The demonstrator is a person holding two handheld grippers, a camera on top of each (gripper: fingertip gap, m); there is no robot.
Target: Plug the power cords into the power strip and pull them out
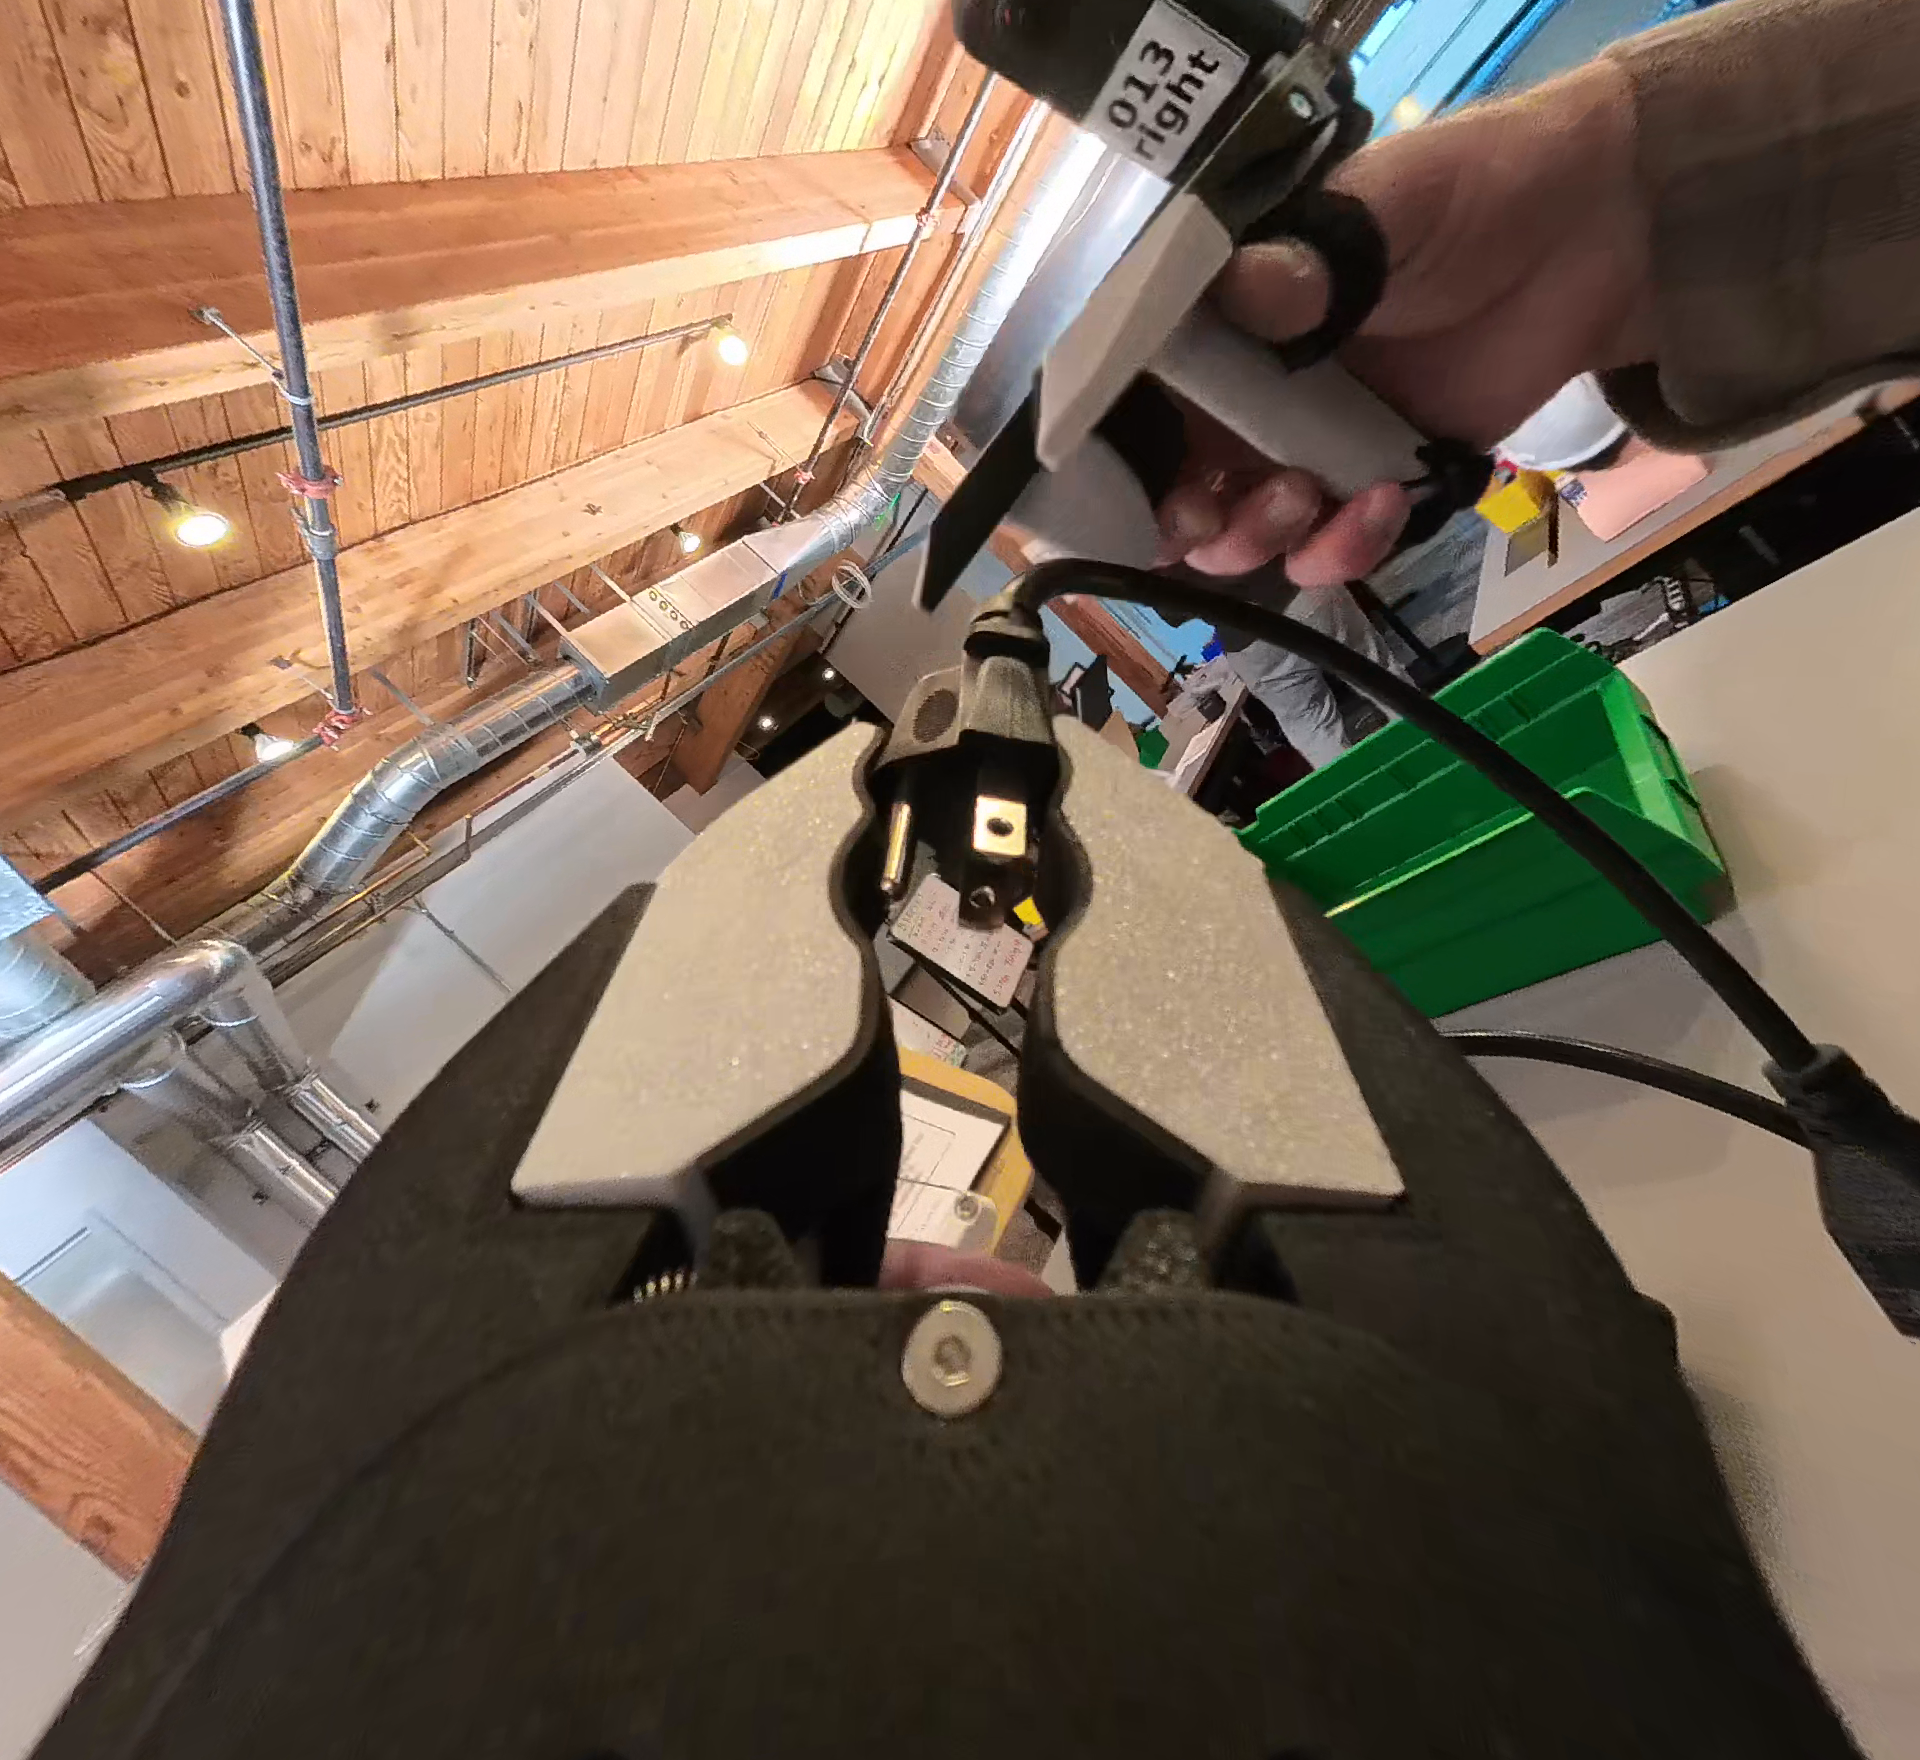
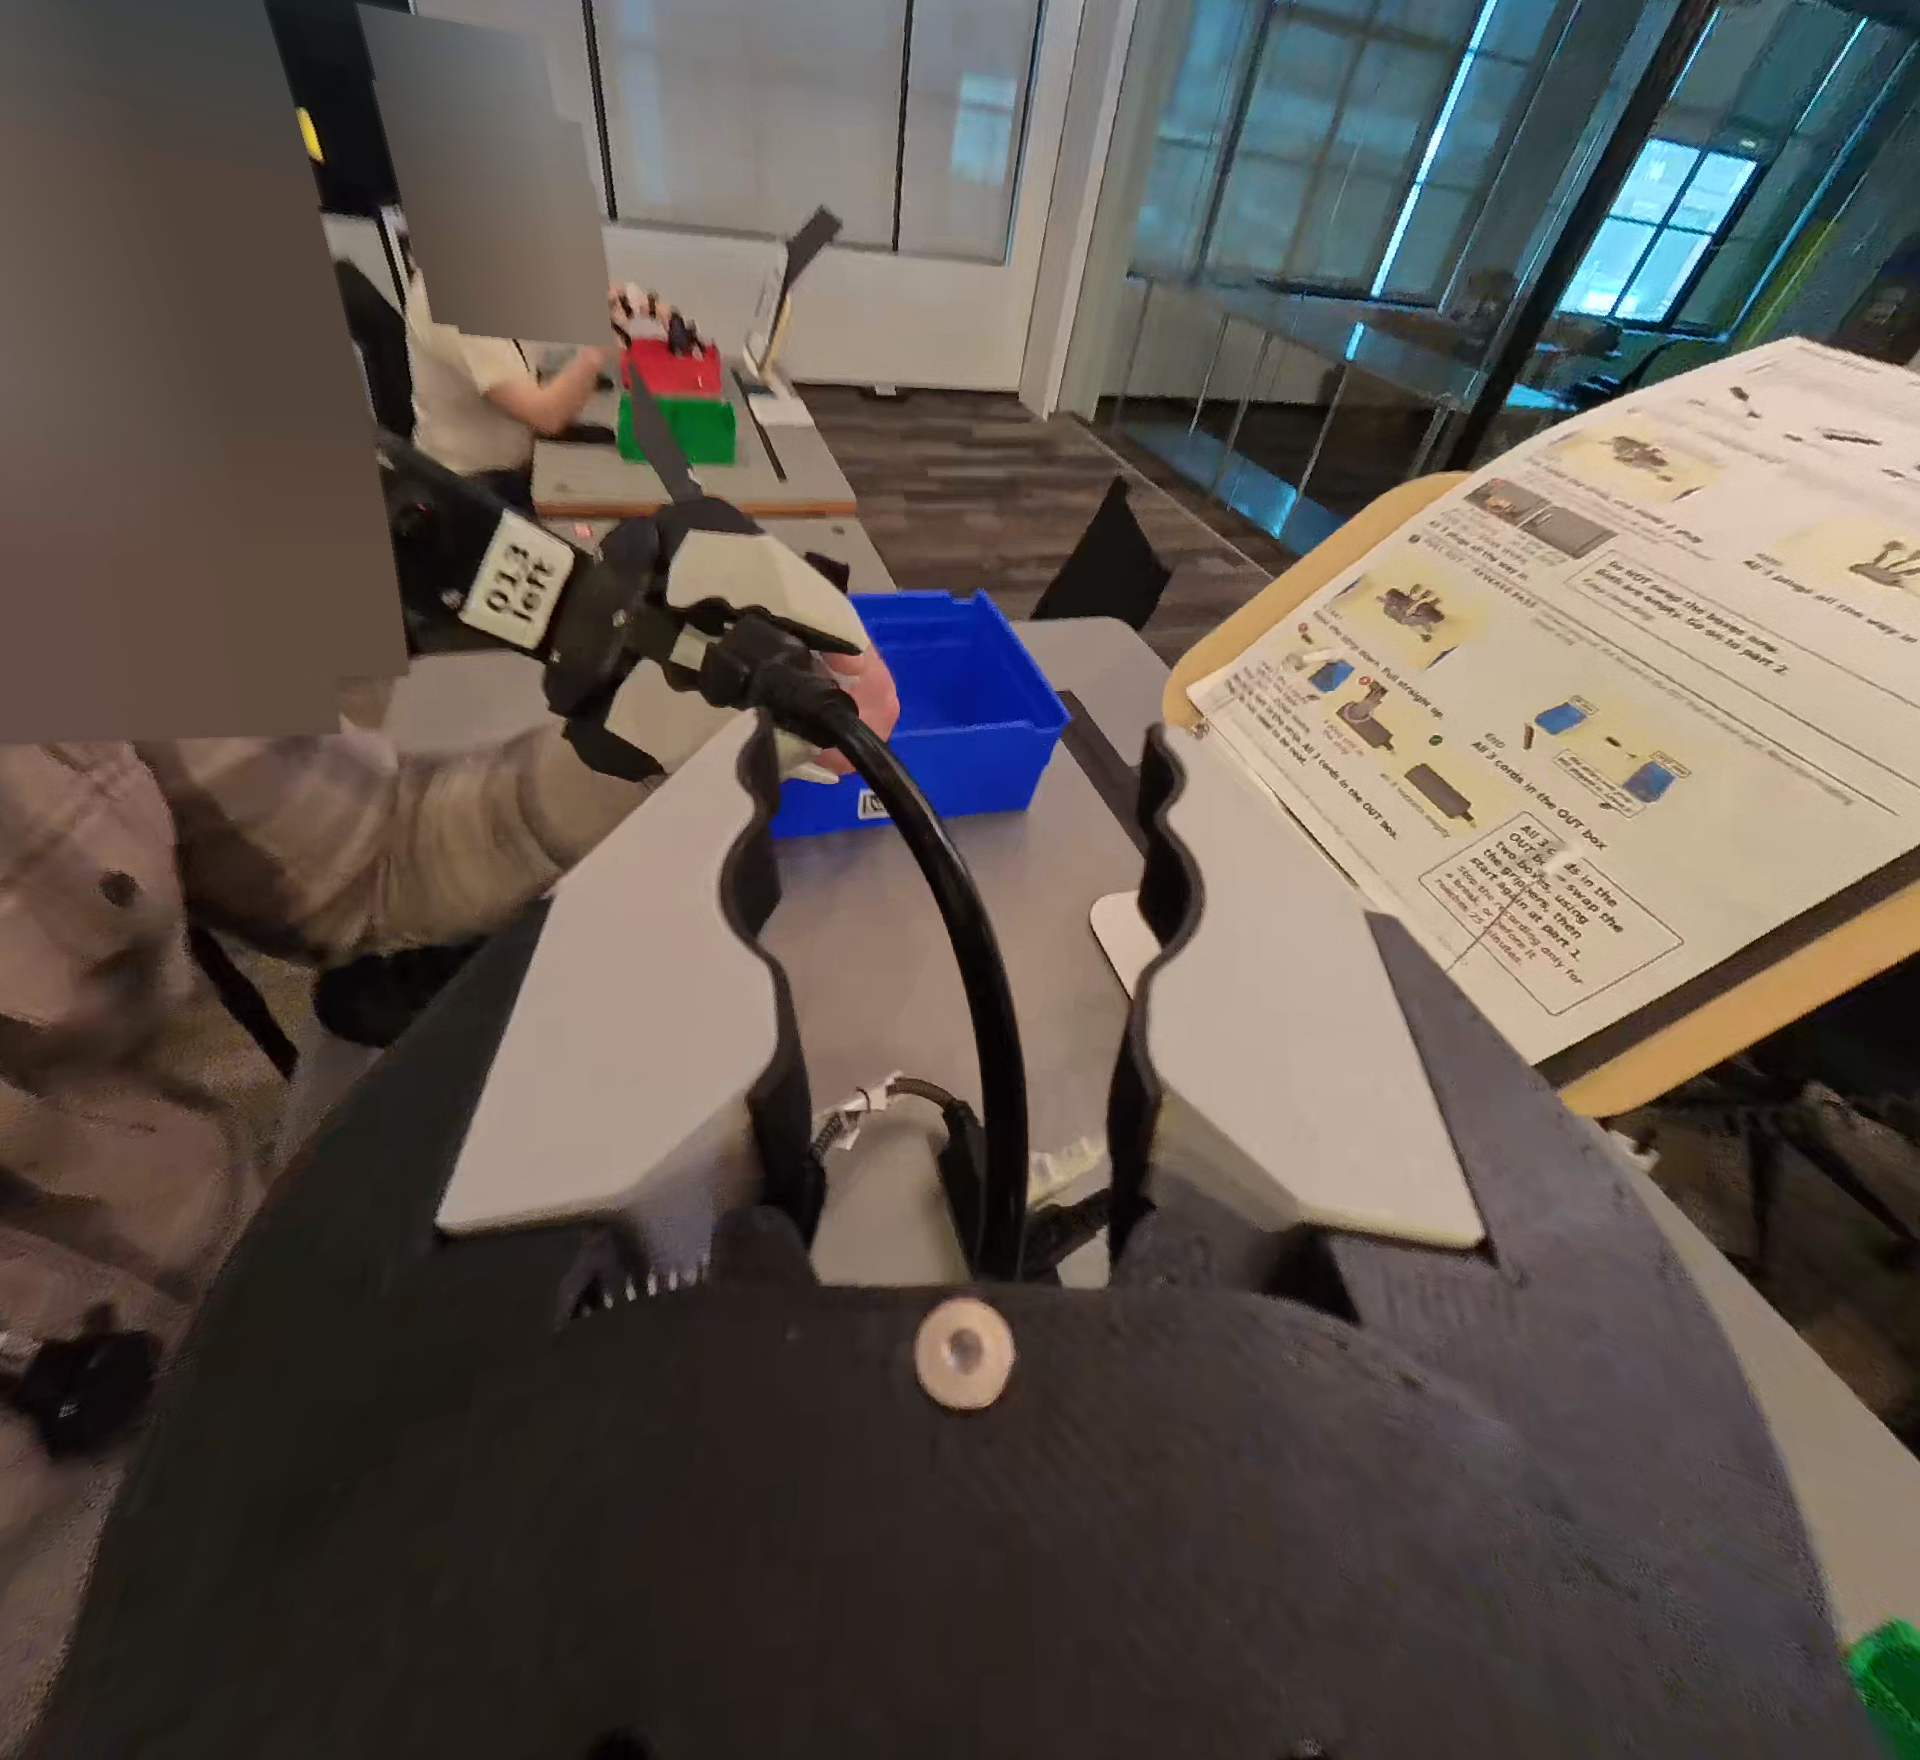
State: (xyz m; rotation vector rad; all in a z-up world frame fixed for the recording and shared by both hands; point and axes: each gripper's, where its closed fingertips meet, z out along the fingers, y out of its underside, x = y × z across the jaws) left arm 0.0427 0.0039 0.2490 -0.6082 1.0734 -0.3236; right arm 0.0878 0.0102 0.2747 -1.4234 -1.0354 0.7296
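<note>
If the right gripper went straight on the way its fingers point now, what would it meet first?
Probably the black power cord, which already arches up through the gap of the open right gripper. Beyond it along that line stands the blue bin on the grey table, though depth is hard to judge.

Plug [image 1: 971, 744] sits pinched in the left claw [image 1: 961, 827], body half buried btwn the grey pads, so its sides can't be seen. Cord [image 1: 1507, 775] runs off to a second black connector [image 1: 1870, 1180] that's chopped by the right edge. Green bin [image 1: 1455, 837] partly behind the cord, far end lost. Right wrist view: cord [image 2: 956, 931] dips down btwn the fingers of the right claw [image 2: 956, 837] and vanishes behind the claw's body, w/ a tangle of wires [image 2: 904, 1118] there too small to sort out. Blue bin [image 2: 966, 702] front corner covered by a finger. Instruction sheet [image 2: 1558, 671] cut off at right, pics blurry. Green scrap [image 2: 1886, 1679] at the bottom corner, can't tell what
</note>
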